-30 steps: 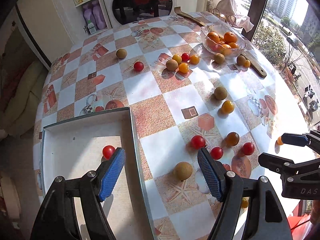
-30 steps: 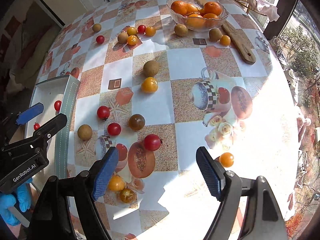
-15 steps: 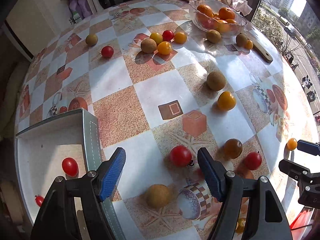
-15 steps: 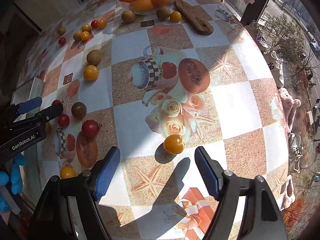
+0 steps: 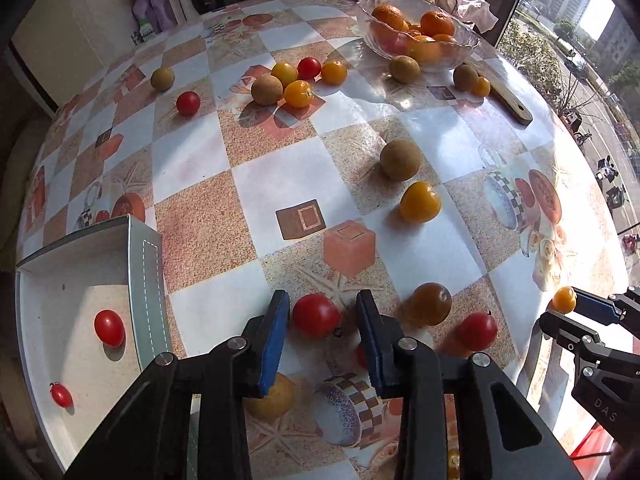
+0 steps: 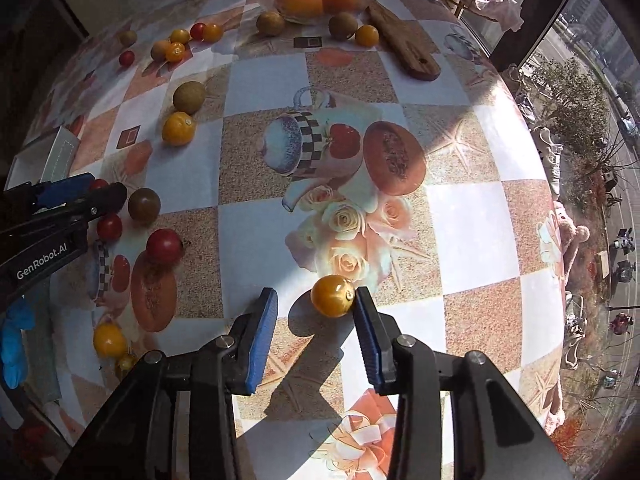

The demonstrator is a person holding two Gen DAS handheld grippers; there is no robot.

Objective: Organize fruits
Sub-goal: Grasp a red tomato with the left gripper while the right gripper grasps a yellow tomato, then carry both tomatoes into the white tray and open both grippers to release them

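Observation:
My left gripper (image 5: 322,312) is open around a red tomato (image 5: 316,315) on the tablecloth; the pads stand either side of it, not touching. A white tray (image 5: 146,272) at the left holds two small red tomatoes (image 5: 109,327). My right gripper (image 6: 316,308) is open around a yellow tomato (image 6: 333,295), whose right side is against the right pad (image 6: 366,320). The right gripper also shows in the left wrist view (image 5: 576,312), with the yellow tomato (image 5: 564,300) at its tips. The left gripper shows in the right wrist view (image 6: 80,196).
Several red, yellow and brown fruits lie loose on the table, among them a dark tomato (image 5: 431,303) and a red one (image 5: 477,331). A glass bowl (image 5: 460,54) of oranges and a wooden board (image 6: 404,46) stand at the far side. The table edge drops off at the right.
Both grippers have moved forward and down and narrowed. The left one now straddles the red tomato; the right one now straddles the yellow tomato.

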